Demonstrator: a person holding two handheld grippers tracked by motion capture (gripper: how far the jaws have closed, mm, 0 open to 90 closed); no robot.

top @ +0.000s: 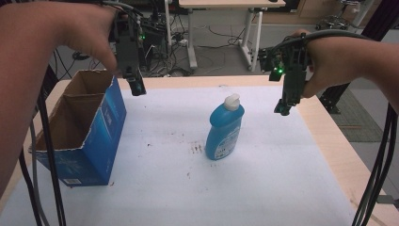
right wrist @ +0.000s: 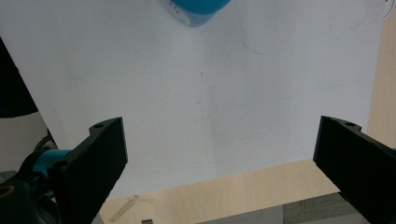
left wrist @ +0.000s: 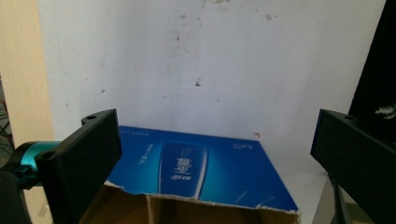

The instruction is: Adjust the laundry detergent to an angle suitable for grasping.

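Two grippers hang above the table, both with jaws spread wide and nothing between them. The left gripper (top: 137, 87) hovers over the far rim of an open blue cardboard box (top: 77, 132), which stands at about nine o'clock on the white table cover (top: 263, 188); its own camera looks down past the box's torn top edge (left wrist: 201, 198) onto the printed blue side. I'd guess it waits there to steady the box or mark it as the drop spot, since the top flaps are torn off and the mouth faces straight up, ready to take something.

The right gripper (top: 283, 109) is held up at about two o'clock, well apart from a blue detergent bottle (top: 225, 132) that stands upright near the middle of the cover, white flip cap on top. From the right gripper view, the bottle's base (right wrist: 196, 9) sits just at the top edge, so the open jaws aren't lined up on it yet. Standing upright and alone, the bottle leaves its narrow neck and flat sides free for a pinch from the side.
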